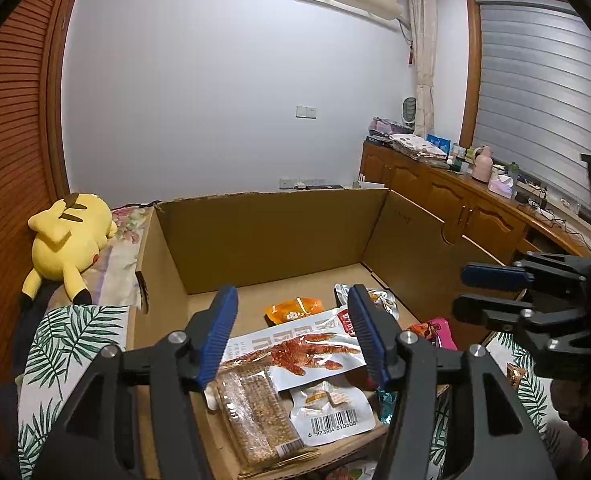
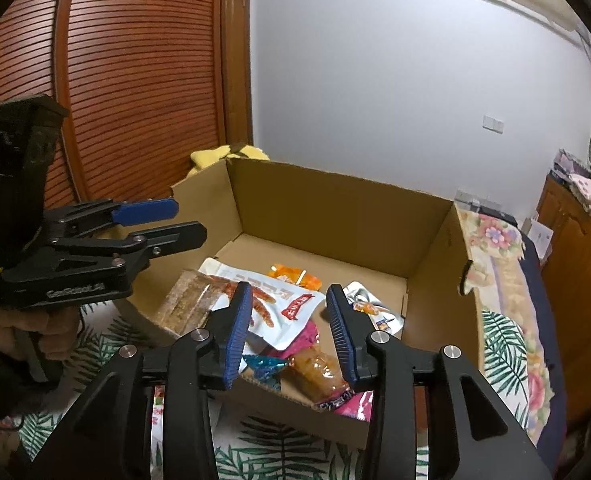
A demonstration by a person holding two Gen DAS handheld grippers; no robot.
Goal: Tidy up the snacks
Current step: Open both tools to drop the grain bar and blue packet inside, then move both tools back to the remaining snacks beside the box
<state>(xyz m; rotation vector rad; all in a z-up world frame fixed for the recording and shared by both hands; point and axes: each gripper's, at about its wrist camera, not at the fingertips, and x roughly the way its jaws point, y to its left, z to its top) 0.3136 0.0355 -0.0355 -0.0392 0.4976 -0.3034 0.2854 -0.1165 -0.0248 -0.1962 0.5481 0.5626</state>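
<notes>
Both grippers hung over the near edge of the cardboard box (image 2: 335, 208), jaws apart, gripping nothing. Left gripper (image 1: 293, 332) stood wider than right gripper (image 2: 289, 332). Snack packets (image 1: 295, 352) lay below and just ahead of the jaws, heaped at the box's near end, likely dropped there for short reach.

white pouch (image 1: 332, 411) — barcode 6973934810608
</notes>
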